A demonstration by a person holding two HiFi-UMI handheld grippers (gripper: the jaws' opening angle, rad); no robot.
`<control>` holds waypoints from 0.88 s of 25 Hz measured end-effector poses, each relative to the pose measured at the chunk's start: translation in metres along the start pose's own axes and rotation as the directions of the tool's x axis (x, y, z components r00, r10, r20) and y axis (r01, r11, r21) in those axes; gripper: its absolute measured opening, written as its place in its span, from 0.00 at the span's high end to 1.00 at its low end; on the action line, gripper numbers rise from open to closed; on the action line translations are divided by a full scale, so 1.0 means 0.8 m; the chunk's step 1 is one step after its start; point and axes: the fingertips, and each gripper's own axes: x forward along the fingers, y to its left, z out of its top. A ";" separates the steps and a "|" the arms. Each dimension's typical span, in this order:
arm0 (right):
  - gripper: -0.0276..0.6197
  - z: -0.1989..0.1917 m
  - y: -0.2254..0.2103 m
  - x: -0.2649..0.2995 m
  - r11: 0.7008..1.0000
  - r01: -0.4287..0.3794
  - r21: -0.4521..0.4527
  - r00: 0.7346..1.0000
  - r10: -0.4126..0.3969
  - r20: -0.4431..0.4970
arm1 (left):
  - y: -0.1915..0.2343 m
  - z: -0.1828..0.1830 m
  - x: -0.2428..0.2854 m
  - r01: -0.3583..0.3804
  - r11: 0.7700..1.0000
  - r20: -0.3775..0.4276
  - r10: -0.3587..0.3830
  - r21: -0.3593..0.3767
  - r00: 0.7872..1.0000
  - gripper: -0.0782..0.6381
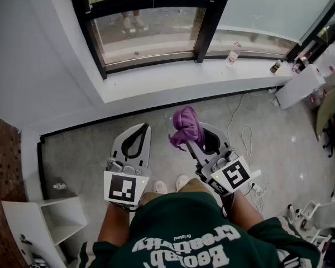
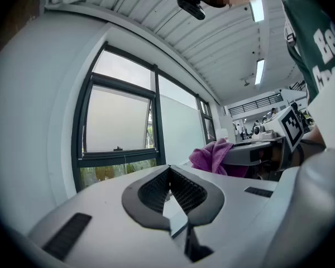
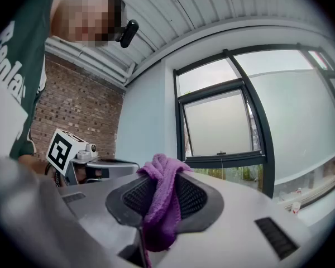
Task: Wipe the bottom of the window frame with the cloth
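Observation:
My right gripper (image 1: 191, 132) is shut on a purple cloth (image 1: 186, 127), which bunches out past its tips; in the right gripper view the cloth (image 3: 163, 197) hangs pinched between the ribbed pads (image 3: 191, 195). My left gripper (image 1: 143, 127) is shut with nothing in it, its pads (image 2: 181, 190) meeting at the tips. Both grippers are held low over the floor, well short of the window. The black window frame (image 1: 151, 61) runs along its bottom above a white sill (image 1: 173, 78). From the left gripper view the cloth (image 2: 211, 155) shows to the right.
A white cable (image 1: 243, 128) lies on the grey floor at right. A cup (image 1: 231, 56) and small bottles (image 1: 276, 66) stand on the sill's right part. A white shelf unit (image 1: 44, 222) sits at lower left beside a brick wall (image 1: 3, 166).

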 end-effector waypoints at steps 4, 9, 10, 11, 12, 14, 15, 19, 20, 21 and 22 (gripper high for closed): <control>0.80 -0.001 -0.004 0.002 1.000 -0.004 -0.008 1.000 0.004 0.013 | -0.002 -0.001 0.008 0.006 1.000 0.005 -0.006 0.005 1.000 0.88; 0.80 -0.001 -0.008 0.001 1.000 -0.012 0.002 1.000 0.012 0.023 | -0.009 -0.003 0.017 0.011 1.000 0.008 -0.011 0.010 1.000 0.88; 0.80 -0.002 -0.008 0.001 1.000 -0.012 0.002 1.000 0.012 0.027 | -0.009 -0.004 0.018 0.010 1.000 0.009 -0.010 0.009 1.000 0.88; 0.80 -0.003 -0.008 0.000 1.000 -0.014 0.006 0.999 0.014 0.032 | -0.009 -0.006 0.018 0.009 1.000 0.009 -0.009 0.006 1.000 0.88; 0.79 -0.004 -0.007 0.000 1.000 -0.019 0.019 0.999 0.019 0.042 | -0.008 -0.009 0.017 0.007 1.000 0.009 -0.007 0.002 1.000 0.88; 0.79 -0.008 -0.005 0.000 0.998 -0.036 0.052 0.998 0.033 0.058 | -0.006 -0.013 0.015 0.003 1.000 0.009 -0.003 0.001 1.000 0.88; 0.79 -0.009 -0.008 0.000 0.998 -0.039 0.056 0.998 0.035 0.057 | -0.007 -0.014 0.017 0.000 1.000 0.008 0.000 0.002 1.000 0.88; 0.79 -0.007 -0.053 -0.008 0.998 -0.037 0.049 0.998 0.034 0.053 | -0.023 -0.008 0.056 -0.009 1.000 0.002 0.009 -0.005 1.000 0.88; 0.79 -0.005 -0.065 -0.011 0.997 -0.042 0.061 0.997 0.038 0.060 | -0.028 -0.004 0.066 -0.012 1.000 0.002 0.012 -0.010 1.000 0.88; 0.79 -0.001 -0.076 -0.015 0.996 -0.048 0.072 0.997 0.044 0.068 | -0.032 0.001 0.075 -0.016 1.000 0.002 0.016 -0.016 1.000 0.88; 0.79 0.004 -0.086 -0.019 0.996 -0.054 0.076 0.996 0.049 0.073 | -0.036 0.006 0.082 -0.022 1.000 -0.001 0.022 -0.019 1.000 0.88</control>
